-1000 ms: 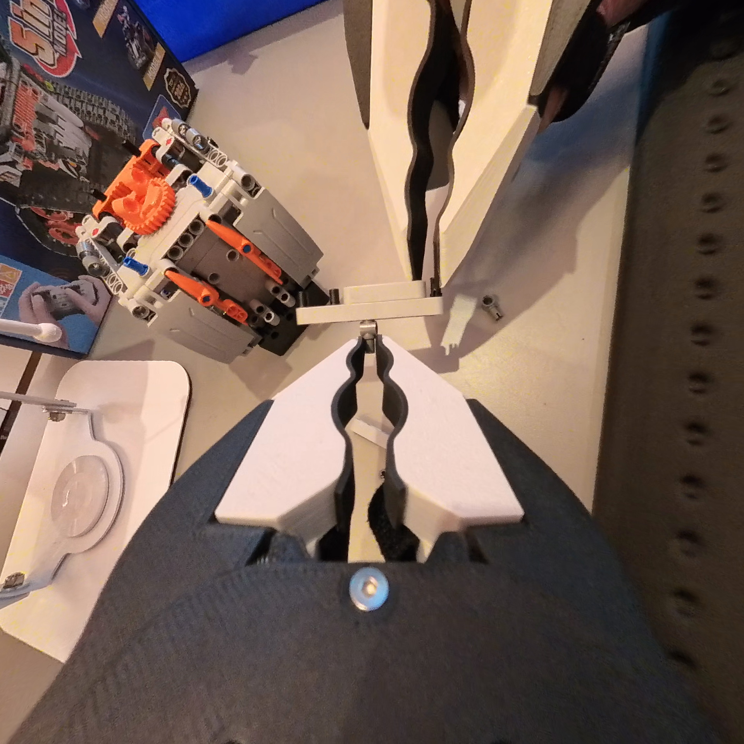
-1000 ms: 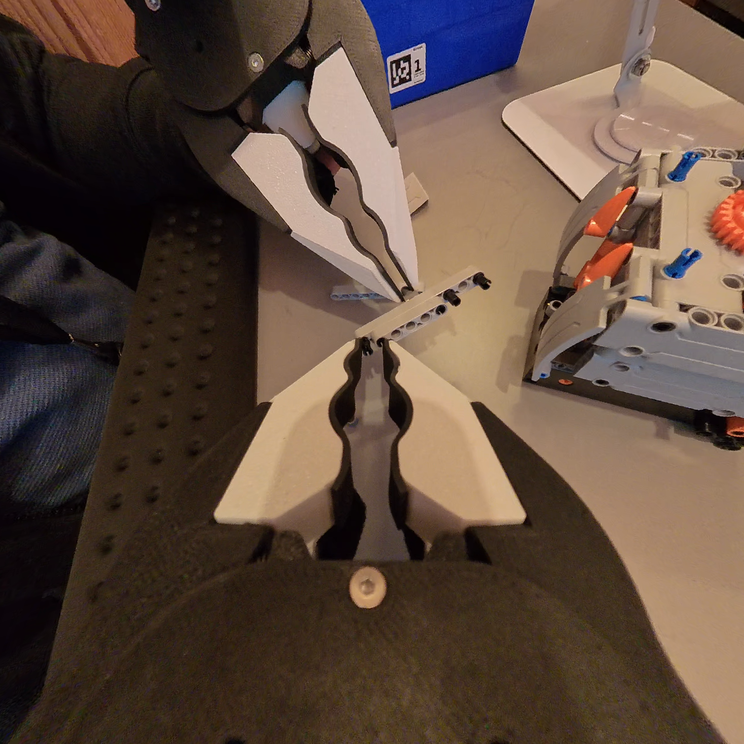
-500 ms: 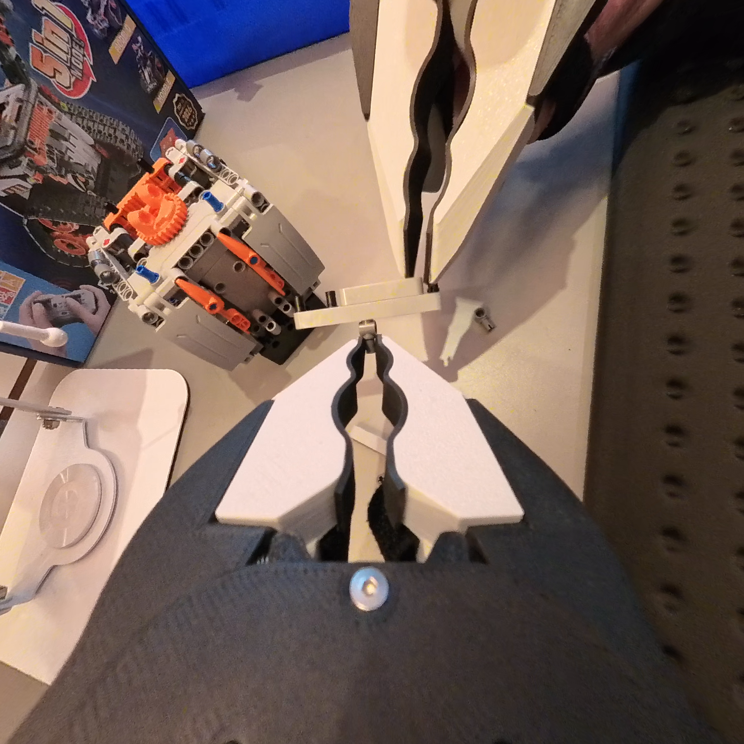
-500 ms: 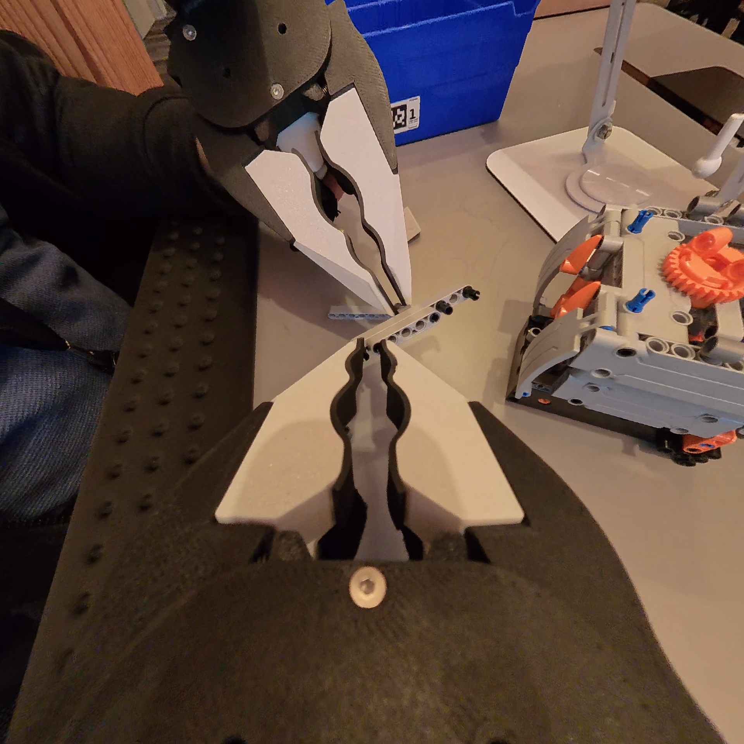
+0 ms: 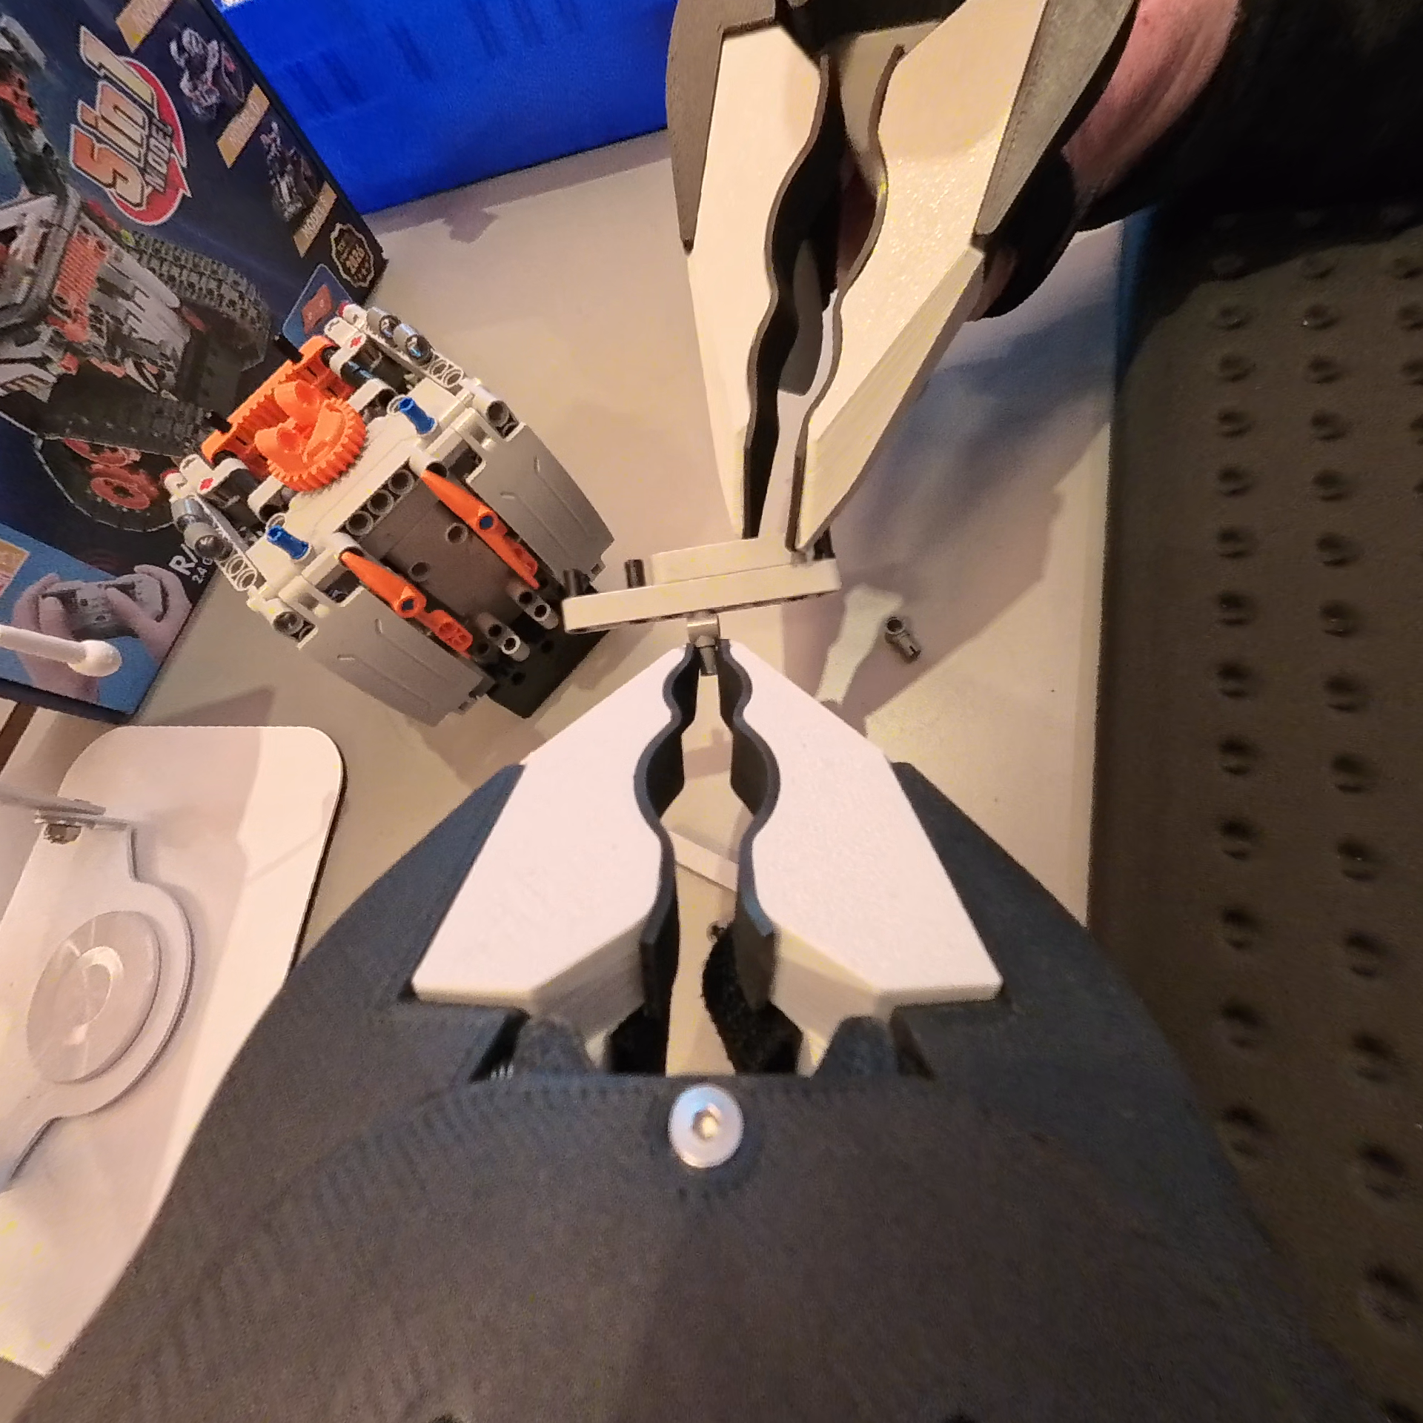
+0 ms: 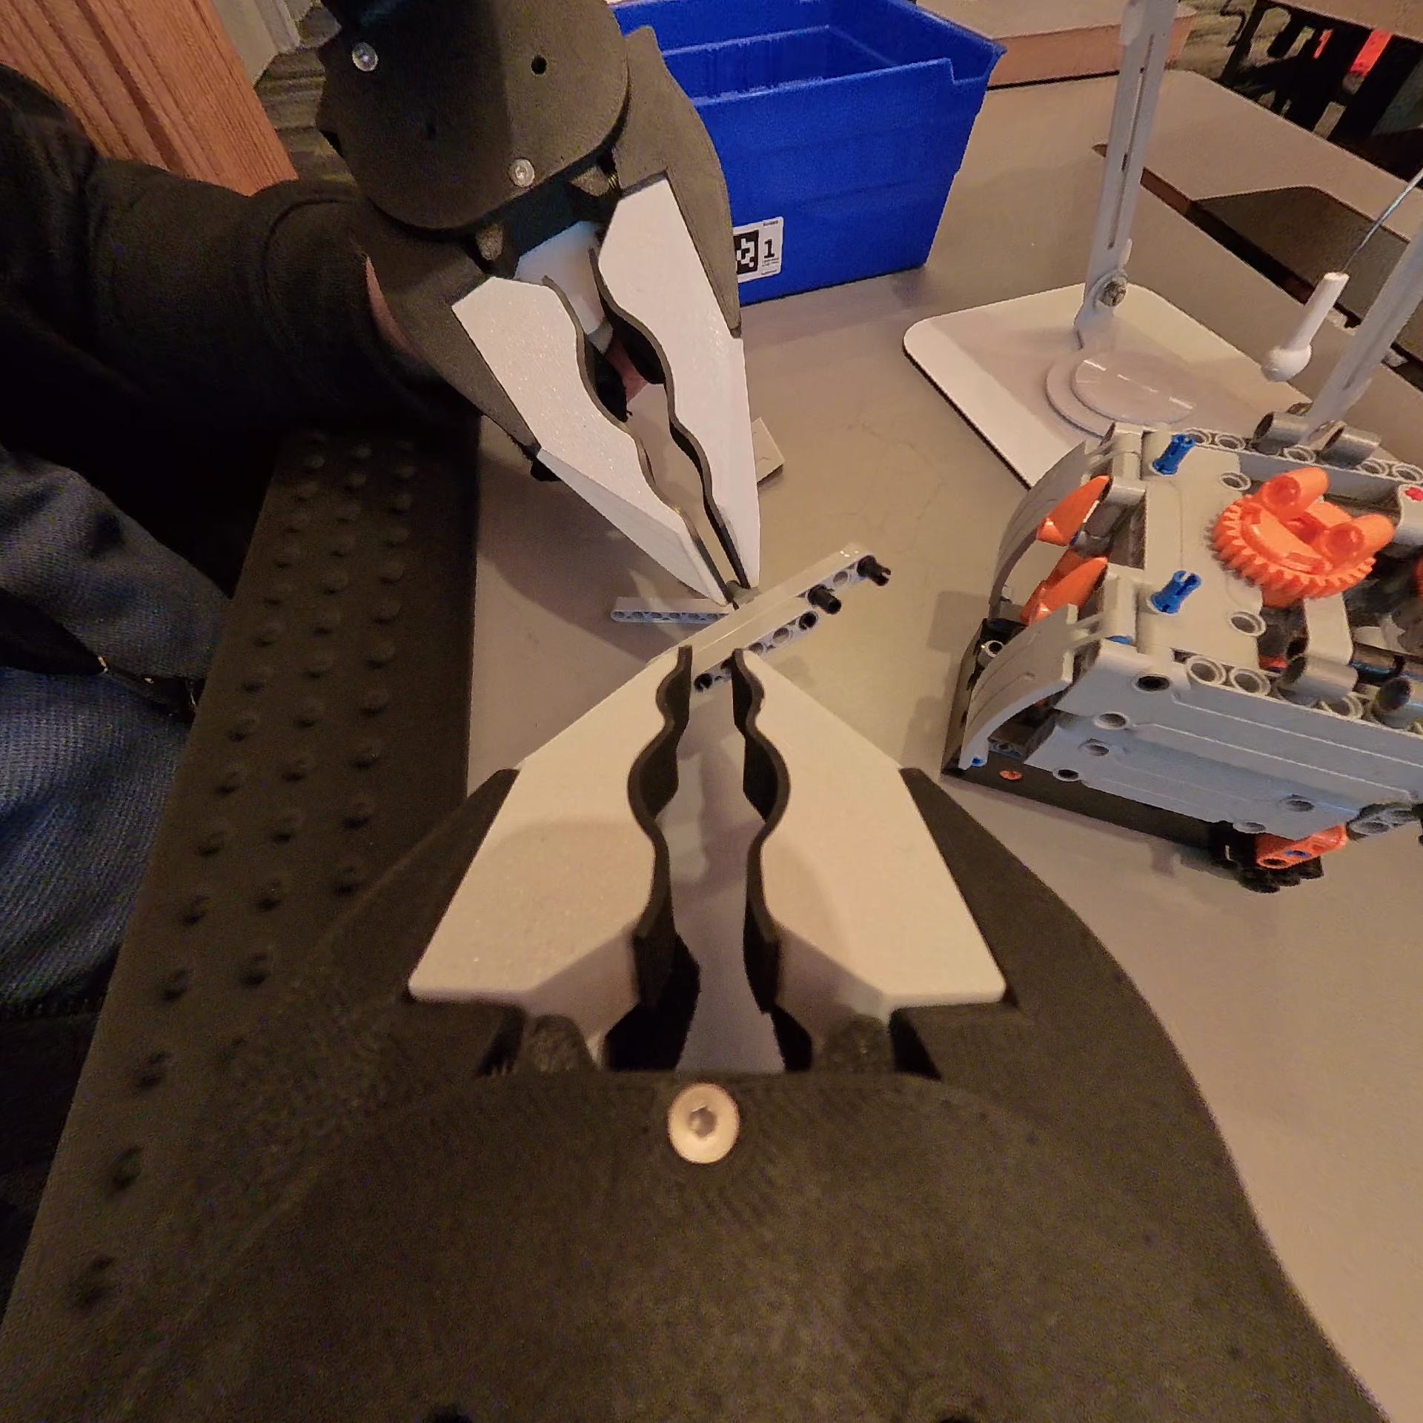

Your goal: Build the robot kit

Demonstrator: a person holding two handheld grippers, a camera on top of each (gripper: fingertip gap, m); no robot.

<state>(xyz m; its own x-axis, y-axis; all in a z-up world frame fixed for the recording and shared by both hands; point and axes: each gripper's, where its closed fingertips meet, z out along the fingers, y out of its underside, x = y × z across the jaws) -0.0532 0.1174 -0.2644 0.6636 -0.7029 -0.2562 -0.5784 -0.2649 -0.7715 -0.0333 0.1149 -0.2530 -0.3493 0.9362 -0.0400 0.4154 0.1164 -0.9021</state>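
Observation:
My right gripper [image 6: 710,664] is shut on one end of a light grey holed beam [image 6: 778,616] and holds it above the table. Two black pins stick out of the beam's far end. My left gripper [image 5: 704,666] is shut on a small grey pin [image 5: 702,637] whose tip touches the side of the beam [image 5: 693,589]. In the left wrist view the right gripper [image 5: 778,543] comes down from above onto the beam. In the right wrist view the left gripper [image 6: 731,597] reaches in from the upper left. The two grippers' tips are almost touching.
A grey, orange and black brick vehicle model [image 5: 400,539] [image 6: 1201,654] stands beside the beam. A second beam [image 6: 666,612] and a small dark connector [image 5: 902,637] lie on the table. There is also a blue bin [image 6: 832,154], a printed box [image 5: 115,269], a white stand base [image 6: 1078,369] and a black studded mat [image 5: 1270,693]. Less than 4 cm separates the two grippers' tips. The small dark connector [image 5: 902,637] is about equally far from each gripper, around 8 centimeters.
Both grippers keep their hold and stay tip to tip. The right wrist view has pulled back and tilted up, showing more of the bin and the model. The left wrist view has shifted slightly.

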